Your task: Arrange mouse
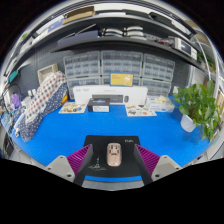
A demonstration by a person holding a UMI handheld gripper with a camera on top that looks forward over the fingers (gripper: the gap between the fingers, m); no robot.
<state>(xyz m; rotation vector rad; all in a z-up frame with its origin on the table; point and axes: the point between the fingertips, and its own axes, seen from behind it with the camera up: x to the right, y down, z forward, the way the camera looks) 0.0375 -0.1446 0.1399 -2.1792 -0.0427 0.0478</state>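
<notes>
While the gripper (113, 160) is held low over a blue table (60, 135), its two fingers are spread apart, and a pale mouse (114, 154) is seen lying between the purple pads (80, 158) on a black mat (98, 146), with a gap left at either side. Beyond the mat, a white box (108, 98) is set against shelving, and a potted plant (196, 103) is placed off to the right.
</notes>
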